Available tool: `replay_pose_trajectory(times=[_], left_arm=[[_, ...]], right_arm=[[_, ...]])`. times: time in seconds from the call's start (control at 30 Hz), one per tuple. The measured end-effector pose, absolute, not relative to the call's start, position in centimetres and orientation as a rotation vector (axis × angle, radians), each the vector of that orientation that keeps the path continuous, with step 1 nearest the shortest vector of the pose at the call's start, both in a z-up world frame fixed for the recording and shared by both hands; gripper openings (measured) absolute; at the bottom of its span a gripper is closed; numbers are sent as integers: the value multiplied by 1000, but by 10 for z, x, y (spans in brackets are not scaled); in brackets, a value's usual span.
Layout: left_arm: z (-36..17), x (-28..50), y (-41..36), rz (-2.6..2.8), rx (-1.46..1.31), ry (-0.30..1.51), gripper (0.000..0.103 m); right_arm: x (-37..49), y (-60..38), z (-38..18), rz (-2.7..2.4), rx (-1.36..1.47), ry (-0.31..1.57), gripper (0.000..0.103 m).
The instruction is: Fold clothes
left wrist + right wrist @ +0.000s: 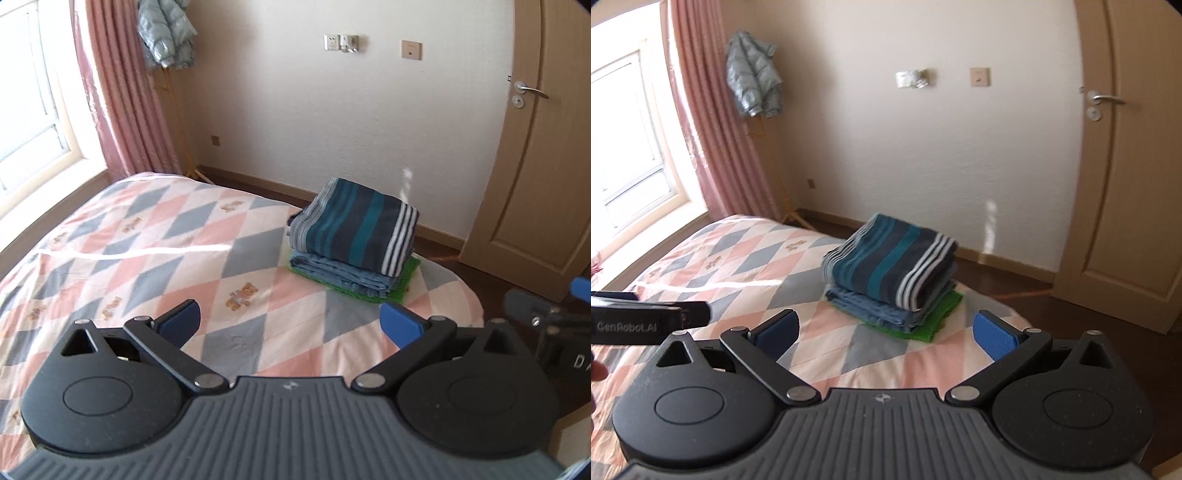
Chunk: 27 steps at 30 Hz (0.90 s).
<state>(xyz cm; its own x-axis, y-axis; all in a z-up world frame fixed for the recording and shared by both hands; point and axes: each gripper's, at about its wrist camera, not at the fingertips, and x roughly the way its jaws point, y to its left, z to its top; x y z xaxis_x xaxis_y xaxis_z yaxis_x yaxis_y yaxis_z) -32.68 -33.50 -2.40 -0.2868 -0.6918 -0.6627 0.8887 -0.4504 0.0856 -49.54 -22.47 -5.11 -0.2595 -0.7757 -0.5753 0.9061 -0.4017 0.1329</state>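
A stack of folded clothes (354,236) sits on the bed (147,236) near its far right corner (three layers, one upon another). Behind stands the wall (332,110), the door (546,147) to the right, curtain (118,92) and window (29,92) to the left.

Cream wall (295,122), pink curtain (118,92) beside bright window (33,92), wooden door (546,147), dark floor (1015,291).
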Motion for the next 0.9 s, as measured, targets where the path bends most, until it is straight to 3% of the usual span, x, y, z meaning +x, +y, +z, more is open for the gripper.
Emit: replay_pose_trajectory(times=[0.43,0.73,0.9], left_arm=[[-20,-327,-302,-1947,795,387,102],[-43,-331,-327,-1858,821,617,102],[-57,-342,-344,-1803,865,650,102]], right_arm=[[-487,-202,-36,-1924,654,282,103],[-510,-213,-44,-1920,824,341,103],[-522,-230,-59,-1912,871,389,103]])
